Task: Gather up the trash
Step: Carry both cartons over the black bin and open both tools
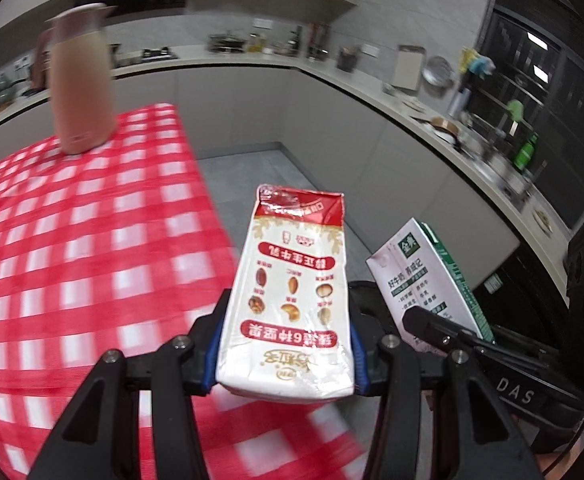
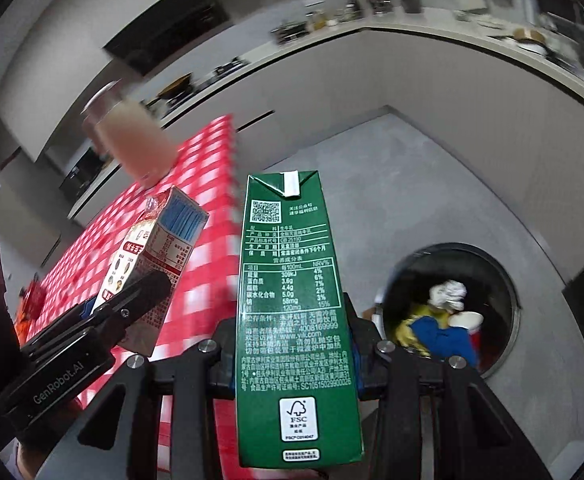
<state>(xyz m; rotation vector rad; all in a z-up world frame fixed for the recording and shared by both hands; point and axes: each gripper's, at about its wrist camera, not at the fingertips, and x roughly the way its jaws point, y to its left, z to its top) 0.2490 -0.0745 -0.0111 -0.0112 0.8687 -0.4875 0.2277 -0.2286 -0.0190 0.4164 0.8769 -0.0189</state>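
the red-and-white nut milk carton (image 1: pixel 292 296) sat clamped between the fingers of the left gripper (image 1: pixel 286 360), printed face up and its lettering upside down to the left wrist camera, held in the air just off the edge of the worktop (image 1: pixel 92 240). at about 3 o'clock from it in that view stood the green-and-white milk carton (image 1: pixel 431 280), gripped by the right gripper (image 1: pixel 443 328), which came in from the lower right.

from the right wrist camera, the green milk carton (image 2: pixel 295 320) showed its nutrition panel and an fsc mark, pinched between the right gripper's (image 2: pixel 293 348) fingers and pointing toward 12 o'clock. the nut milk carton (image 2: pixel 148 264) hung at about 9 o'clock from it, in the left gripper (image 2: pixel 132 300), above the checked cloth.

the round trash bin (image 2: pixel 507 280) stood on the grey floor at about 3 o'clock from the green carton, well below it, holding crumpled white paper, something yellow and something blue.

a beige thermos jug (image 1: pixel 80 84) stood upright on the red-and-white checked worktop, at roughly 11 o'clock in the left wrist view, blurred. behind it ran a long kitchen counter (image 1: pixel 331 76) crowded with cookware.
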